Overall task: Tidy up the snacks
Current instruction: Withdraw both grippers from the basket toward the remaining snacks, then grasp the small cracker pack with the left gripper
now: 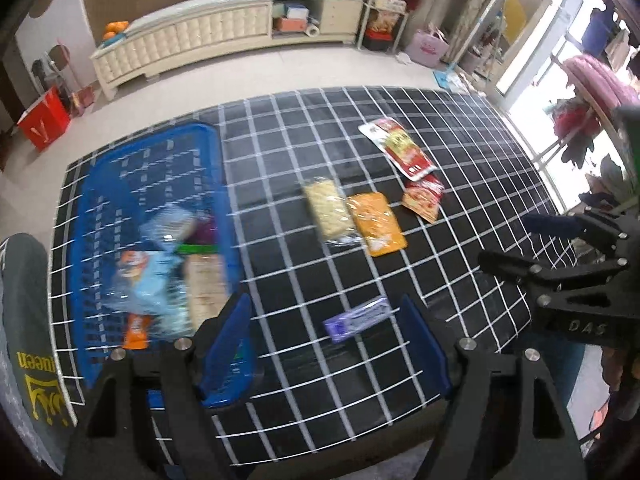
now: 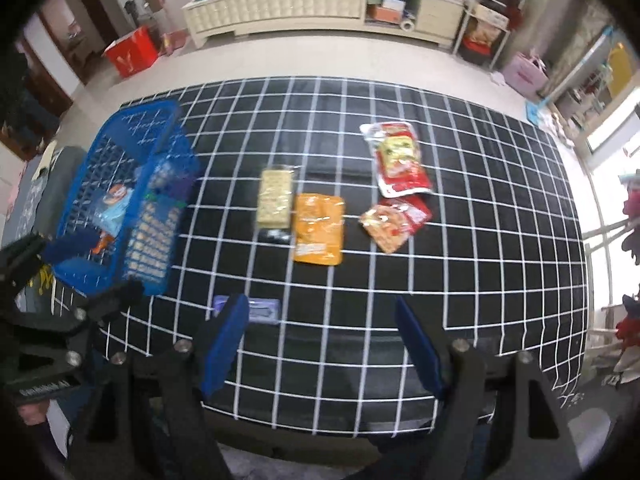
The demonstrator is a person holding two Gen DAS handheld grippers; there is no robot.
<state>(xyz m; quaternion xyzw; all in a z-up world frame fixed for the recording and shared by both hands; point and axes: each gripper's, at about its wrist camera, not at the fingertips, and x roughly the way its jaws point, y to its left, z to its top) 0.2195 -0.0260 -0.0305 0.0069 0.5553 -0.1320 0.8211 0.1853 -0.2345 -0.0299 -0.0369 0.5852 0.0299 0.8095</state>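
A blue basket stands at the table's left and holds several snack packs. On the black grid cloth lie a purple pack, a pale cracker pack, an orange pack, a red-orange pack and a red-yellow pack. My left gripper is open and empty, just above the purple pack. My right gripper is open and empty, to the right of the purple pack.
The table has a black cloth with white grid lines. A cream cabinet stands against the far wall, a red box on the floor at left, shelves and bags at right. A grey chair back is at the table's left.
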